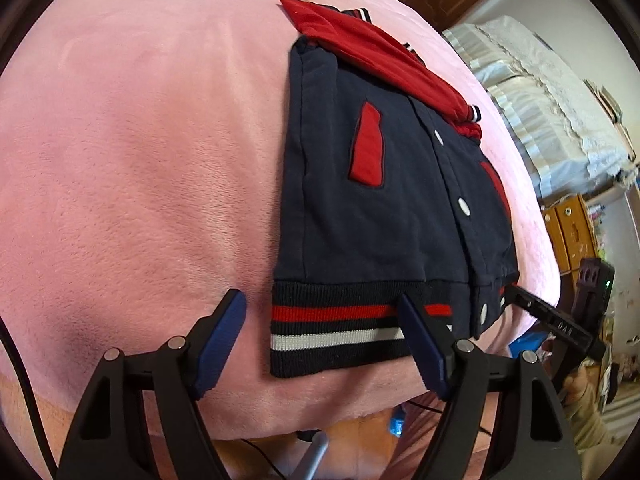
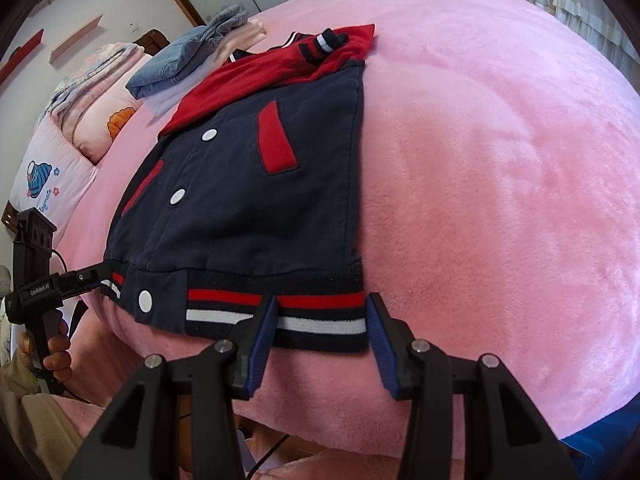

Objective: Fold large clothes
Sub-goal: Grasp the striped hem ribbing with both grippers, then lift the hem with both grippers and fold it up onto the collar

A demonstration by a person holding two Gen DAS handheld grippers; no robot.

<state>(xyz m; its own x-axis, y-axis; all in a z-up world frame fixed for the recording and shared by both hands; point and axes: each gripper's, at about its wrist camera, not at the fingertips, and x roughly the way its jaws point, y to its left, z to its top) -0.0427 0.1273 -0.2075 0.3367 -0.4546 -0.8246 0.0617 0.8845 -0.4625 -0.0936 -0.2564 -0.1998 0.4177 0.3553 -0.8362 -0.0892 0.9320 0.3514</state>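
Jacket [image 1: 384,208], navy with red sleeves [image 1: 372,48], white snaps and a striped rib hem [image 1: 340,324], lies face-up on a pink blanket [image 1: 140,160], hem toward the near edge of the bed. Condition: both sleeves are already folded in across the upper body, so the sides run straight and the piece reads as a narrow rectangle; the lengthwise fold, hem up toward collar, appears not yet made. Left gripper [image 1: 320,340]: jaws spread wide, straddling the hem's left corner, one finger on bare blanket, the other over the striped band; nothing pinched. Right gripper [image 2: 322,332]: jaws likewise spread, set about the hem's right corner, one blue pad [image 2: 262,332] over the rib, the other just off the cloth; nothing pinched. Whether either pad actually touches the fabric cannot be told. Each wrist view also shows the other gripper at the opposite hem corner. Other items: folded jeans [image 2: 180,60] and a pale folded piece beyond the collar, pillows [image 2: 92,120] at the head of the bed. Estimated progress: about halfway; remaining, by judgement, are closing on both hem corners, carrying the hem over the body, and smoothing.
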